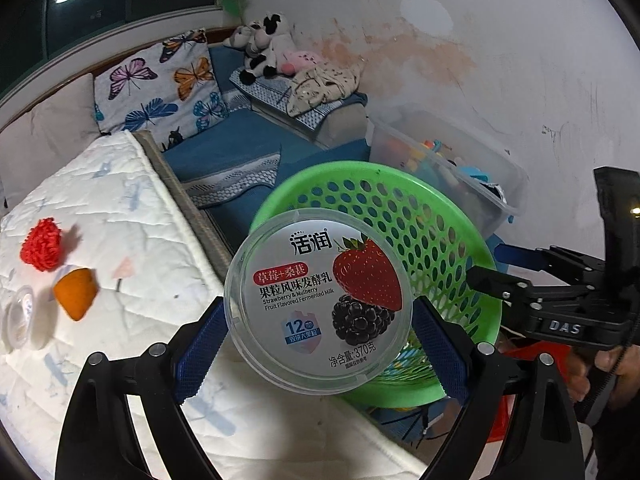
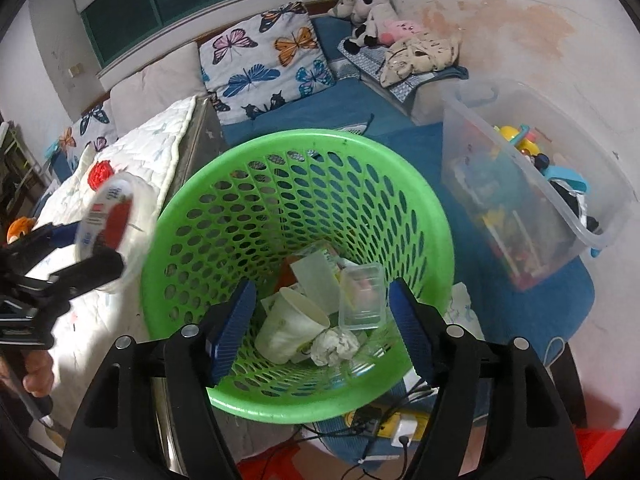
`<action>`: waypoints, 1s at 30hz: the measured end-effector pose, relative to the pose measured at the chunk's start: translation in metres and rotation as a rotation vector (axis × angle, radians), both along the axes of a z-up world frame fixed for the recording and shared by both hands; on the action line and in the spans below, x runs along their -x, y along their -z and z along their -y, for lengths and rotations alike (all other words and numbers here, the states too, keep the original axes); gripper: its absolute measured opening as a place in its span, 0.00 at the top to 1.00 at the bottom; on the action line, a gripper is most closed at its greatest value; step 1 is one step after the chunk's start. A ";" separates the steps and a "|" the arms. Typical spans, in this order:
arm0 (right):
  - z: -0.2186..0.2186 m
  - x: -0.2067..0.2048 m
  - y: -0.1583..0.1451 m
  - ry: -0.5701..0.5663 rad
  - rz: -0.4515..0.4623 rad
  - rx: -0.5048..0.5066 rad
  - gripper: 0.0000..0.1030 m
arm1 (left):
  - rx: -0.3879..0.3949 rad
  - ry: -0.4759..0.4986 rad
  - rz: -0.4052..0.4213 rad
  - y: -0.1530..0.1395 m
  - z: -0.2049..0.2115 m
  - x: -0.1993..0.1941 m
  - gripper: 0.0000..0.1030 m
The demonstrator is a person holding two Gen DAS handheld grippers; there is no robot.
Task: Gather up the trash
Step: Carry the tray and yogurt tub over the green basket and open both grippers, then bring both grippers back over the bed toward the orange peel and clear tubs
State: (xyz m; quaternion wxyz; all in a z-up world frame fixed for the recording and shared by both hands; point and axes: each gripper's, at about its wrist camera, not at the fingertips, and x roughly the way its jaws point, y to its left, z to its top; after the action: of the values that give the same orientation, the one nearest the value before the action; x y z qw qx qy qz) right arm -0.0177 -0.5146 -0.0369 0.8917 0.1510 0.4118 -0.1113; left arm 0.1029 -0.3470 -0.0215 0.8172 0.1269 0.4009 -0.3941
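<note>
A round yogurt tub (image 1: pixel 320 300), its lid printed with a strawberry and a mulberry, was clamped between the blue-padded fingers (image 1: pixel 198 354) of the left gripper (image 1: pixel 316 344) and held in the air just beside the near rim of a green basket (image 1: pixel 452 248). In the right wrist view the same tub (image 2: pixel 110 220) appeared blurred at the left, above the edge of the bed and just outside the basket's rim (image 2: pixel 168 216).

The right gripper (image 2: pixel 320 326) was held above the basket's mouth with its fingers (image 2: pixel 232 326) apart and nothing between them. In the bottom of the basket were seen a white paper cup (image 2: pixel 290 326) lying on its side, a crumpled ball of tissue (image 2: pixel 334 346), a clear plastic container (image 2: pixel 362 298) and some flat scraps of packaging.

On the white quilted bed (image 1: pixel 132 208) were left a red knitted ball (image 1: pixel 41 244), a piece of orange peel (image 1: pixel 76 293) and a small clear cup (image 1: pixel 20 316), the three lying near one another and well apart from the basket. A clear storage box (image 2: pixel 532 184) filled with toys stood to the right of the basket. Behind it, a butterfly-print pillow (image 2: pixel 266 66) was propped on a blue sofa, and plush toys (image 2: pixel 372 12) were piled in the corner against the stained wall. A power strip (image 2: pixel 394 426) with cables lay on the floor below the basket.
</note>
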 end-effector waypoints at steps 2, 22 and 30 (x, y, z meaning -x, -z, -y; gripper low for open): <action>0.001 0.003 0.000 0.004 0.004 -0.005 0.30 | -0.009 0.007 -0.007 0.003 0.007 0.001 0.14; -0.026 0.003 -0.003 -0.060 0.006 -0.026 0.30 | 0.012 -0.027 -0.041 0.005 -0.018 -0.001 0.10; -0.067 -0.017 -0.020 -0.179 0.032 -0.027 0.27 | 0.017 -0.138 -0.019 -0.004 -0.076 -0.017 0.10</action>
State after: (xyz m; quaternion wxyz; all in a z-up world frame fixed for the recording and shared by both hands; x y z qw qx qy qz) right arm -0.0004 -0.4475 -0.0167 0.9024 0.1275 0.4109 -0.0233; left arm 0.1197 -0.2711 -0.0174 0.8397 0.0881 0.4130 -0.3413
